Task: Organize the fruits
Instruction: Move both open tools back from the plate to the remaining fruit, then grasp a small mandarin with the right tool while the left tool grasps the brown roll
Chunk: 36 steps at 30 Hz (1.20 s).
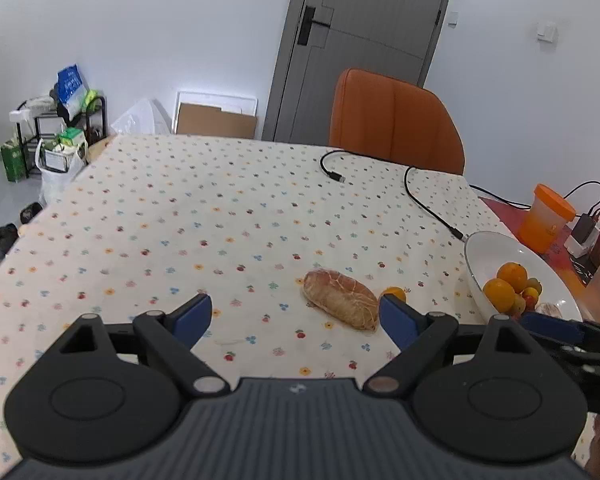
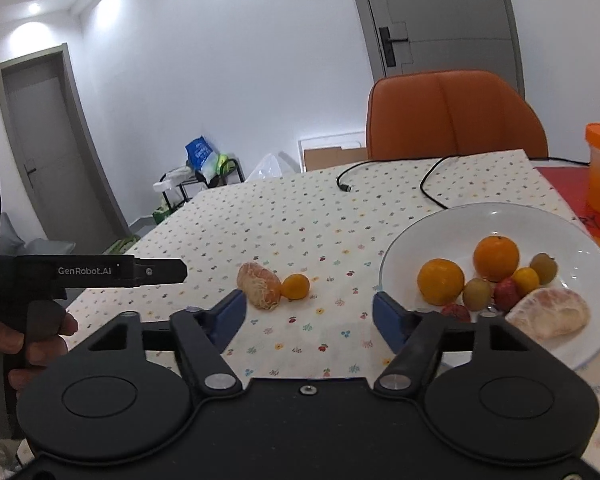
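Both grippers' fingers are held apart, with nothing between; the peeled fruit [image 1: 341, 299] should be pinched softly and carried to the plate [image 2: 452, 228].

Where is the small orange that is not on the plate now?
In the right wrist view the small orange lies on the tablecloth, touching the peeled pomelo piece, left of the white plate.

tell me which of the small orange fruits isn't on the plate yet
The small orange fruit on the tablecloth, touching the peeled pomelo piece. The other orange ones all sit on the white plate.
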Motion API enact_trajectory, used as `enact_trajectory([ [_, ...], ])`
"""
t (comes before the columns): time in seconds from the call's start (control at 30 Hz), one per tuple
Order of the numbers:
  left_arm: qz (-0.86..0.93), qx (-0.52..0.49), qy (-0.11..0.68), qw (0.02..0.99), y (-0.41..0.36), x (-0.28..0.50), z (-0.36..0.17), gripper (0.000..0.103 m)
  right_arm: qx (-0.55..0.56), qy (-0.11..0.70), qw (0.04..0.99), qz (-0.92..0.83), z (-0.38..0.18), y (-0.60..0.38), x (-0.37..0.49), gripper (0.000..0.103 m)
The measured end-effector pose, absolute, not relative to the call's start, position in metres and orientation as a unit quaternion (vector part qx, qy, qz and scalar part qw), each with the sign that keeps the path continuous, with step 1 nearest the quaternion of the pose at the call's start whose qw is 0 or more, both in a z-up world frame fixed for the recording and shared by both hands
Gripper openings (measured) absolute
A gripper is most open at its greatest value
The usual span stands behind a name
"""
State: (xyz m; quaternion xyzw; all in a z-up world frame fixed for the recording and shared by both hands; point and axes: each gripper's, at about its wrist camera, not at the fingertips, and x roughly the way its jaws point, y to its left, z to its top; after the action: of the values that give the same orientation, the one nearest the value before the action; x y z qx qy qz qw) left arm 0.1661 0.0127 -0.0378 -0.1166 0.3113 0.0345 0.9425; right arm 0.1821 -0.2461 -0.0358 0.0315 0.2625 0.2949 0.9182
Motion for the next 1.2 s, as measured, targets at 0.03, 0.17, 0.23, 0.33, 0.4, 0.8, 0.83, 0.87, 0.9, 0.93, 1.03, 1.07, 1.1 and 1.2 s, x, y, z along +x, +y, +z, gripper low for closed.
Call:
enact_trajectory([
  [0.03, 0.033, -0.116, 0.312, 0.942, 0.012, 0.168, -0.039, 0.09, 0.032, 0.267, 0.916, 0.298, -0.038, -0.244, 0.186, 0.065],
  [0.17, 0.038, -0.11, 0.319, 0.941, 0.01, 0.18, -0.044, 0.089, 0.031, 0.275, 0.911, 0.307, -0.041, -0.237, 0.198, 0.06],
  [0.23, 0.035, -0.114, 0.32, 0.94, 0.009, 0.187, -0.046, 0.089, 0.03, 0.278, 0.908, 0.311, -0.043, -0.233, 0.203, 0.06],
  [0.33, 0.04, -0.117, 0.323, 0.938, 0.007, 0.195, -0.049, 0.089, 0.026, 0.285, 0.904, 0.317, -0.046, -0.229, 0.213, 0.056],
  [0.4, 0.039, -0.123, 0.326, 0.937, 0.006, 0.2, -0.052, 0.089, 0.025, 0.29, 0.902, 0.319, -0.049, -0.226, 0.22, 0.054],
  [0.8, 0.053, -0.161, 0.328, 0.929, 0.016, 0.218, -0.067, 0.081, -0.006, 0.313, 0.895, 0.317, -0.062, -0.191, 0.247, 0.044],
  [0.83, 0.055, -0.165, 0.33, 0.928, 0.018, 0.219, -0.068, 0.081, -0.014, 0.311, 0.897, 0.313, -0.062, -0.188, 0.248, 0.044],
  [0.87, 0.056, -0.165, 0.331, 0.927, 0.02, 0.22, -0.067, 0.08, -0.019, 0.31, 0.898, 0.311, -0.063, -0.185, 0.25, 0.044],
  [0.9, 0.056, -0.163, 0.332, 0.927, 0.02, 0.221, -0.067, 0.079, -0.023, 0.31, 0.899, 0.308, -0.063, -0.183, 0.252, 0.044],
  [0.93, 0.055, -0.159, 0.332, 0.928, 0.021, 0.222, -0.065, 0.079, -0.028, 0.311, 0.899, 0.308, -0.063, -0.179, 0.253, 0.044],
  [1.03, 0.053, -0.155, 0.329, 0.93, 0.022, 0.22, -0.063, 0.079, -0.026, 0.318, 0.892, 0.32, -0.064, -0.172, 0.257, 0.044],
  [1.07, 0.054, -0.155, 0.328, 0.93, 0.023, 0.22, -0.063, 0.079, -0.03, 0.319, 0.891, 0.321, -0.065, -0.169, 0.258, 0.041],
  [1.1, 0.056, -0.154, 0.327, 0.931, 0.023, 0.219, -0.063, 0.079, -0.037, 0.322, 0.89, 0.32, -0.068, -0.165, 0.259, 0.036],
  [1.2, 0.059, -0.159, 0.323, 0.931, 0.024, 0.217, -0.061, 0.077, -0.036, 0.318, 0.892, 0.32, -0.069, -0.165, 0.257, 0.029],
])
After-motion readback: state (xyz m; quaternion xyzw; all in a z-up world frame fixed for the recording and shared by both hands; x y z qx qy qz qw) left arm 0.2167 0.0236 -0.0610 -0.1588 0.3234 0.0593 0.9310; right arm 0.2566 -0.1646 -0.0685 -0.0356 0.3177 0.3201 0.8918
